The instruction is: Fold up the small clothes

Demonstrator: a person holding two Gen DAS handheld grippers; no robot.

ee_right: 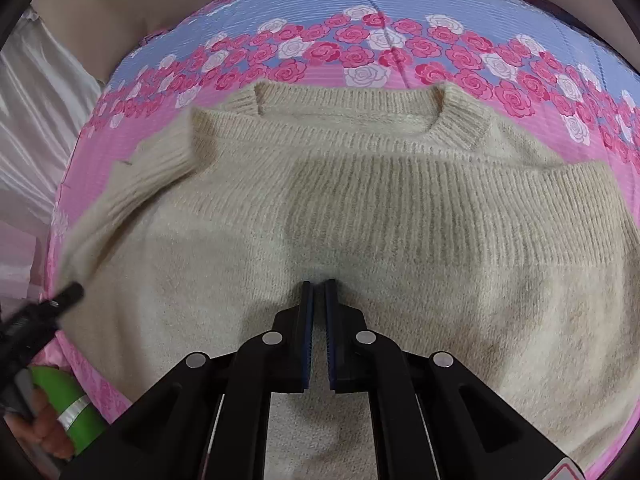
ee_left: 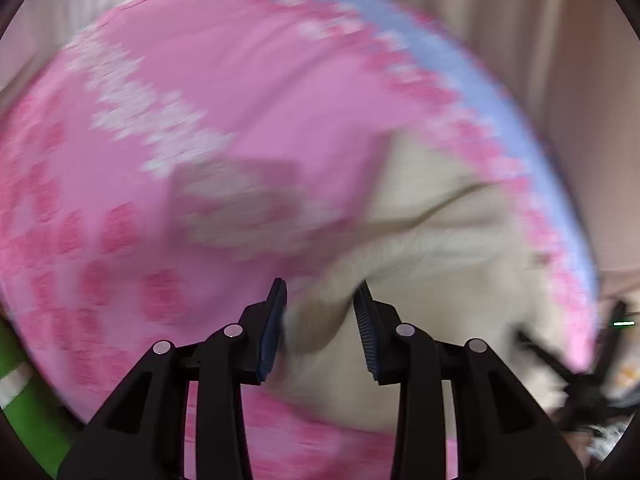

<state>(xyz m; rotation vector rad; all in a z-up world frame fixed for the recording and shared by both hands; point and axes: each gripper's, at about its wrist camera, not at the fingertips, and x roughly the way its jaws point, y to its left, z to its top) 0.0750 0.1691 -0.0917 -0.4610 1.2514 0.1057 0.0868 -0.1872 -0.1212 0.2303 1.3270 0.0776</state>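
A cream knitted sweater (ee_right: 360, 208) lies flat on a pink and blue rose-patterned sheet (ee_right: 360, 44), neck away from me. One sleeve lies folded across the chest. The other sleeve (ee_right: 132, 196) is lifted at the left, and its end runs to my left gripper (ee_right: 60, 300). In the blurred left wrist view, my left gripper (ee_left: 320, 312) has its jaws part open with a fold of the cream sleeve (ee_left: 316, 324) between them. My right gripper (ee_right: 319, 284) is shut, with its tips pressed on the sweater's middle; I see no cloth between them.
The sheet (ee_left: 160, 100) covers a bed. White cloth (ee_right: 36, 120) hangs at the left beyond its edge and beige fabric (ee_left: 560, 60) lies behind it. A dark stand-like object (ee_left: 580, 380) is at the lower right of the left wrist view.
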